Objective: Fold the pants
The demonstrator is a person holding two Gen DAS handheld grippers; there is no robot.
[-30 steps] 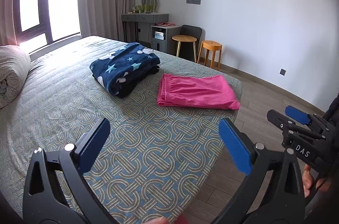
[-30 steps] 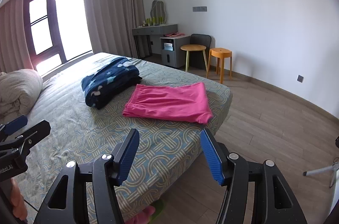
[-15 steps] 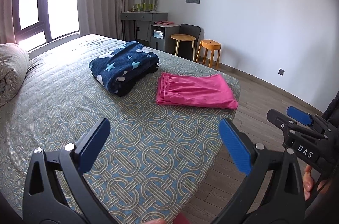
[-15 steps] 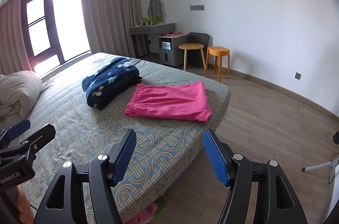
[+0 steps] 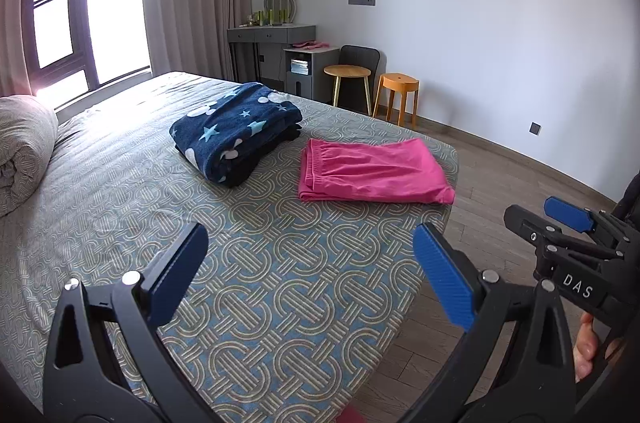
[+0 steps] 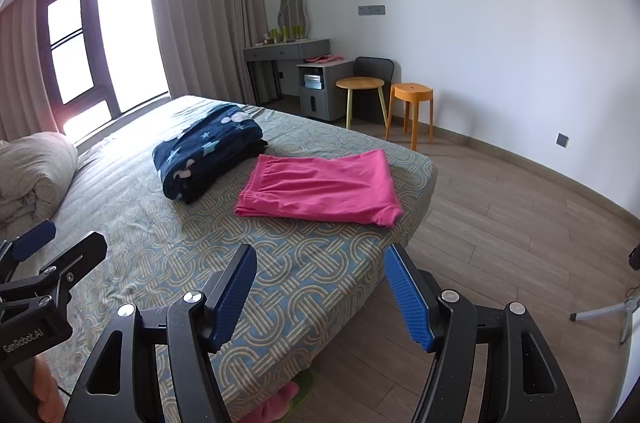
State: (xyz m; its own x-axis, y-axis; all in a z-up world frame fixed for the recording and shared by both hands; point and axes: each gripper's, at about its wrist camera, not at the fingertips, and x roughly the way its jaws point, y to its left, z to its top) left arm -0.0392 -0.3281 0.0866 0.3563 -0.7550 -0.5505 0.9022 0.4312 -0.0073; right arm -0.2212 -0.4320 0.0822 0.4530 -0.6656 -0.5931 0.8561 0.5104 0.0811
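Both wrist cams look down across bed [image 5: 120, 183] from its foot, sharing pink pants [image 6: 320, 189].

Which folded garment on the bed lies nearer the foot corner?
The pink pants, flat and plain; the navy star-print fleece is a thicker bundle farther up the bed.

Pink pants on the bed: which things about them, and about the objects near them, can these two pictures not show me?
- Pink pants: how many layers are folded, hidden under the top layer in both views.
- Blue blanket: the dark item under it, mostly covered.
- Pink thing by the bed's foot: cut off by the right wrist picture's lower edge.
- Bottles on the desk: too small.
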